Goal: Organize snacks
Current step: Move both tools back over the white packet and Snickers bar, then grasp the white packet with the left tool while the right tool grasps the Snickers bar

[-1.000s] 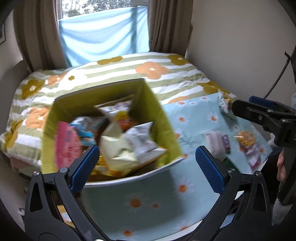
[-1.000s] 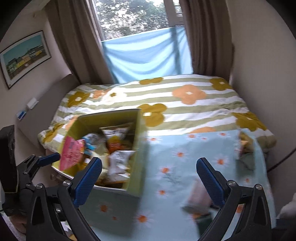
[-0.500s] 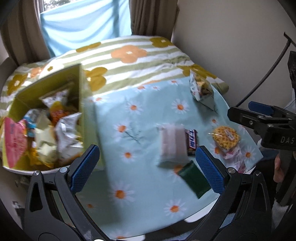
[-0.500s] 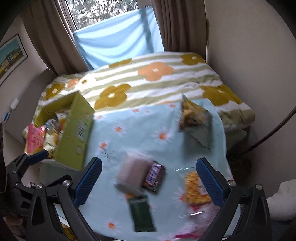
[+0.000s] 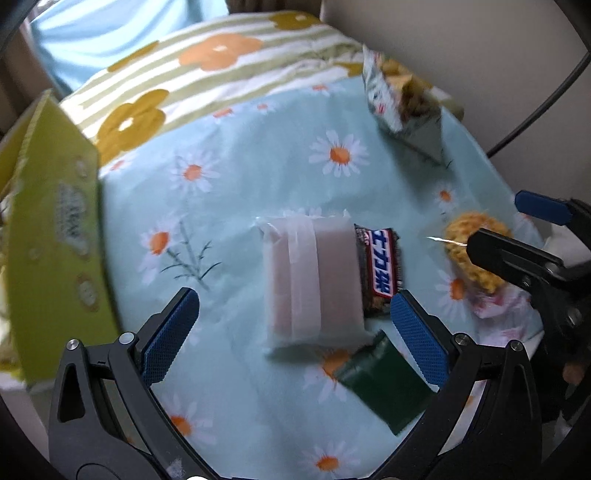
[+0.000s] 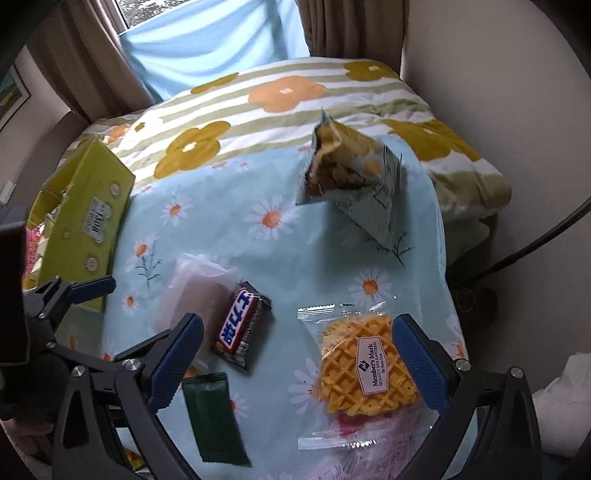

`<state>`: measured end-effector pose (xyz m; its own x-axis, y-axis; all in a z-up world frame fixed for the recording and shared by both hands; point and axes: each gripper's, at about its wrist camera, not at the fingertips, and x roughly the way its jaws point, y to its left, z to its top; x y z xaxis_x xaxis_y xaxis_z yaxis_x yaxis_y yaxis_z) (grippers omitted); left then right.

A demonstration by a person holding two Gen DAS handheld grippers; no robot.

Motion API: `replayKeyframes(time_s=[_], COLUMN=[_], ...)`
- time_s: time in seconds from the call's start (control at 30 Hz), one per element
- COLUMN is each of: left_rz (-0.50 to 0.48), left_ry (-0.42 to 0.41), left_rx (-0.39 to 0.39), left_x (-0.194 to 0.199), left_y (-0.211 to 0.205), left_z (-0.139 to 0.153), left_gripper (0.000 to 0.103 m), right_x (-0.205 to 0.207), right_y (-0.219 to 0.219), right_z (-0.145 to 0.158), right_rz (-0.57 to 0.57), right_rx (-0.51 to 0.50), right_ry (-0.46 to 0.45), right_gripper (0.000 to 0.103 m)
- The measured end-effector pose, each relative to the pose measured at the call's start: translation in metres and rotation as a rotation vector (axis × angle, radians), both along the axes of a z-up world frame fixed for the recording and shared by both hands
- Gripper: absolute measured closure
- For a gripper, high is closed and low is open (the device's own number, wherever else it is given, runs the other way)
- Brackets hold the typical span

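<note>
left tongs and right tongs, both wide open and empty: risk of pinching overlapping pale packet and chocolate bar together.

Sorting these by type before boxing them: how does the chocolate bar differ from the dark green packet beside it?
The chocolate bar has a brown wrapper with a blue-and-white logo; the dark green packet is plain, with no visible print. The bar looks thick, the packet flat. Both lie loose on the daisy tablecloth, ungripped.

Flowered bed, brown curtains, daylit window
</note>
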<state>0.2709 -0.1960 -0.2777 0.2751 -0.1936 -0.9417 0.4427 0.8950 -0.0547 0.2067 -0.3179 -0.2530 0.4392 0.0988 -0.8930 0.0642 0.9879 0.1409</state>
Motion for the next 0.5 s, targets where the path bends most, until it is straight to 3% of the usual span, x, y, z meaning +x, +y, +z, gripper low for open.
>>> replayKeyframes(time_s=[0.5], left_rz=[-0.082], left_ry=[0.088], left_rx=[0.063], left_x=[0.025], left_y=[-0.019], left_z=[-0.047], left_gripper=[0.007], right_x=[0.021], right_y=[0.013], right_z=[-0.036], right_rz=[-0.037], right_rx=[-0.003], right_ry=[0.101], right_gripper=[0.001])
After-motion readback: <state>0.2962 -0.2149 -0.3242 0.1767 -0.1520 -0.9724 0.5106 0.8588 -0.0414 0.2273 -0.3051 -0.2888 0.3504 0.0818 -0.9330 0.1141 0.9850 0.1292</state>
